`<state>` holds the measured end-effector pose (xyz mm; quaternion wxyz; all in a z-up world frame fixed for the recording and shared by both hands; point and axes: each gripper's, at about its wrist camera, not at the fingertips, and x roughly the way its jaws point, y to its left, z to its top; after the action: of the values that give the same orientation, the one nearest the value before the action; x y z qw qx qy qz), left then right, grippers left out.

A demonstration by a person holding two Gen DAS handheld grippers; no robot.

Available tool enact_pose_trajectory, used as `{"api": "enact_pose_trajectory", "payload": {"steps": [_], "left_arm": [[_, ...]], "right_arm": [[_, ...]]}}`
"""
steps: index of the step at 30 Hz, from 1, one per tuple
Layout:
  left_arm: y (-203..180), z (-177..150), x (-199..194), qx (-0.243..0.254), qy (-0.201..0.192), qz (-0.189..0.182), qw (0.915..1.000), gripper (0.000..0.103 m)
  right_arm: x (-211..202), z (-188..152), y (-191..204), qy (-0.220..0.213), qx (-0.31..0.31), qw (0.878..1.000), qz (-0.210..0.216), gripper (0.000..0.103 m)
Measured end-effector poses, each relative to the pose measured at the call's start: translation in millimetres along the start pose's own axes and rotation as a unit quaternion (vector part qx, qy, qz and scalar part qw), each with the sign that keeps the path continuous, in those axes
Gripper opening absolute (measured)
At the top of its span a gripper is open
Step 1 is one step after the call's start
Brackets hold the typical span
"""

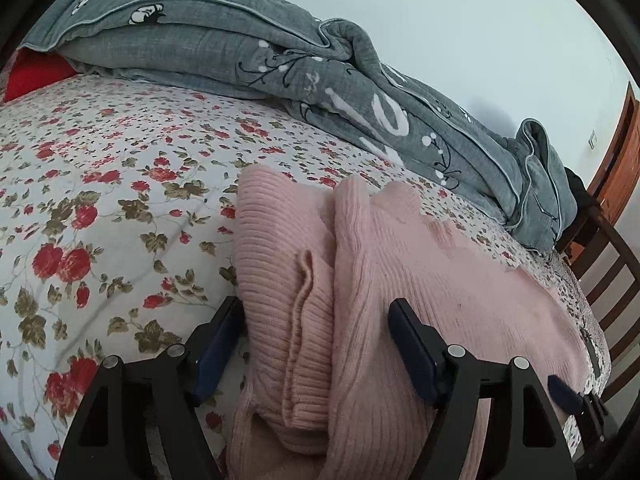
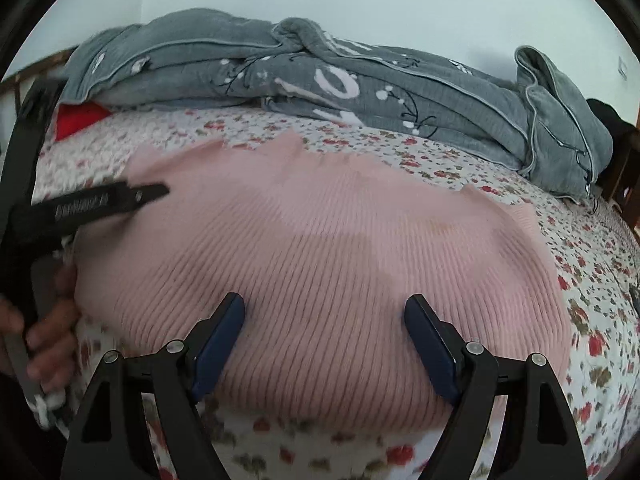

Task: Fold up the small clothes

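Observation:
A pink ribbed sweater [image 1: 400, 248] lies on the flowered bed sheet [image 1: 100, 184]. In the left wrist view its left part is folded over into a thick ribbed roll [image 1: 280, 264]. My left gripper [image 1: 318, 322] is open and low over the sweater. That roll runs between its jaws: the left pad stands just beside the roll's edge, and the right pad rests on the flat knit. In the right wrist view the sweater [image 2: 320, 240] spreads wide and flat. My right gripper [image 2: 324, 314] hovers open at its near edge with nothing pinched. The left gripper [image 2: 100, 200], held by a hand [image 2: 52, 320], shows at the sweater's left side.
A crumpled grey quilt [image 1: 280, 52] runs along the far side of the bed, with a red pillow [image 1: 36, 72] at its left end. A dark wooden chair back [image 1: 608, 280] and a brown door [image 1: 620, 148] stand to the right. The flowered sheet lies bare left of the sweater.

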<state>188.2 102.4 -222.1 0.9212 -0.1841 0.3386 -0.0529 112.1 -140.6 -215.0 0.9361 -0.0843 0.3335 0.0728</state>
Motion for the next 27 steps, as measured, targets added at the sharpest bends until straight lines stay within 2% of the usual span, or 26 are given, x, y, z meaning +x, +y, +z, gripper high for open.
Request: {"api": "enact_pose_trajectory", "payload": {"steps": [7, 14, 18, 21, 24, 27], "left_arm": [[-1.1, -3.9, -4.1, 0.005, 0.000, 0.006, 1.0000, 0.073], [-1.2, -4.2, -4.0, 0.003, -0.001, 0.008, 1.0000, 0.075], [-2.0, -3.8, -1.6, 0.006, -0.001, 0.011, 0.9999, 0.076], [-3.7, -3.1, 0.9, 0.013, 0.001, 0.015, 0.9998, 0.078], [-3.9, -2.5, 2.4, 0.014, 0.002, 0.014, 0.9998, 0.079], [-4.0, -1.9, 3.2, 0.015, 0.003, 0.013, 0.9998, 0.080]], "right_arm": [[-3.7, -7.1, -11.4, 0.001, 0.013, 0.999, 0.034, 0.082], [-4.3, -3.6, -14.3, -0.001, 0.017, 0.999, 0.045, 0.082], [-3.9, 2.3, -24.8, -0.001, 0.046, 0.996, 0.078, 0.084], [-7.0, 6.0, -34.1, -0.016, 0.066, 0.992, 0.108, 0.084], [-4.9, 7.7, -37.3, -0.024, 0.074, 0.991, 0.111, 0.084], [-2.4, 9.0, -29.3, -0.034, 0.061, 0.994, 0.085, 0.084]]}}
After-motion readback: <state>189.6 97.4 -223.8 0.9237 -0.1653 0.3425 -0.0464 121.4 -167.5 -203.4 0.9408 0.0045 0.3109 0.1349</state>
